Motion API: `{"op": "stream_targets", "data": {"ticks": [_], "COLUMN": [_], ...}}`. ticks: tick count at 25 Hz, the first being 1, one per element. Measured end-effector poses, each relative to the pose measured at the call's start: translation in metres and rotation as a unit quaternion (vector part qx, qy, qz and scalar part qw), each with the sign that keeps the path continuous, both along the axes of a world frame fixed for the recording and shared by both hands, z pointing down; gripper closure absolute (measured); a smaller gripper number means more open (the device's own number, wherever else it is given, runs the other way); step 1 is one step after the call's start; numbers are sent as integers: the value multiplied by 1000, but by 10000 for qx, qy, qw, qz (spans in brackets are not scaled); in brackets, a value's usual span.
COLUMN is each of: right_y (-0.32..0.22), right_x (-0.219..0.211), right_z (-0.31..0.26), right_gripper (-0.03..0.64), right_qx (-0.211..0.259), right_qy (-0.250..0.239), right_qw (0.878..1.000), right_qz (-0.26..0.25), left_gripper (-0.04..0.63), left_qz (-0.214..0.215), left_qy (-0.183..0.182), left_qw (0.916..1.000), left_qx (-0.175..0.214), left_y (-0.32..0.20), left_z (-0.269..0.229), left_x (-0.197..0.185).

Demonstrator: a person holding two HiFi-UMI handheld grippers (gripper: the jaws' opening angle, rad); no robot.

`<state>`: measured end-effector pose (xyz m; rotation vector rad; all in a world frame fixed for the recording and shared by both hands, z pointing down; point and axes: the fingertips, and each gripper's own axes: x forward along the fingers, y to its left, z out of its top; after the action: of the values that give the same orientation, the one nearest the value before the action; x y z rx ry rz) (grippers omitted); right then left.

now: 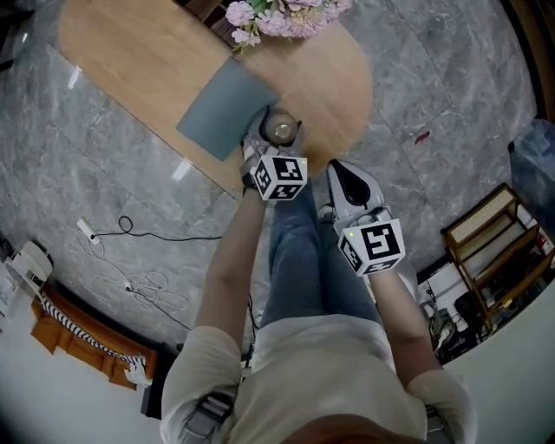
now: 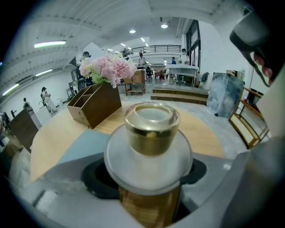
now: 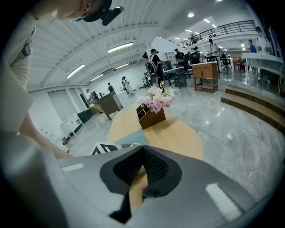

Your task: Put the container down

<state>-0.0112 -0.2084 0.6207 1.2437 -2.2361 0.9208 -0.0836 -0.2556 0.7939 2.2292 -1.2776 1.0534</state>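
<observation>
The container is a small amber jar with a wide white lid and a glassy gold knob. My left gripper is shut on its body, one jaw on each side. In the head view the container is over the near edge of the wooden table, beside the corner of a grey-blue mat, with the left gripper just behind it. Whether the jar touches the table I cannot tell. My right gripper hangs off the table's edge to the right, shut with nothing in it; its jaws meet.
A brown wooden box of pink flowers stands at the table's far side, also seen as the flower box. Grey marble floor surrounds the table. Cables lie on the floor at left, and a wooden rack stands at right.
</observation>
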Motion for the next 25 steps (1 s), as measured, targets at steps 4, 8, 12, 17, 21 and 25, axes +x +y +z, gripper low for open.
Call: {"op": "stream_targets", "data": {"ticks": [4, 8, 12, 17, 21, 25], "right_y": [4, 9, 14, 18, 23, 32], "right_x": [-2, -3, -1, 4, 6, 8], "right_z": [-1, -3, -5, -7, -10, -15], "right_gripper": [617, 618, 618, 617, 617, 617], "right_qx": [10, 11, 29, 76, 119, 204], "right_qy": [-26, -52, -65, -73, -84, -137], "right_qw": [10000, 10000, 10000, 9999, 9999, 9997], "right_qz": [14, 15, 28, 47, 35, -14], "left_gripper": [247, 246, 247, 240, 226, 209], "left_qz": [87, -22, -255, -310, -355, -551], "left_qy": [-54, -47, 136, 210, 210, 299], "left_qw": [9999, 10000, 9995, 9992, 9990, 9977], "left_qx": [57, 68, 111, 136, 190, 262], "left_y": [1, 0, -2, -2, 0, 11], "left_z": [0, 1, -2, -2, -5, -14], "left_x": [0, 0, 1, 4, 1, -3]}}
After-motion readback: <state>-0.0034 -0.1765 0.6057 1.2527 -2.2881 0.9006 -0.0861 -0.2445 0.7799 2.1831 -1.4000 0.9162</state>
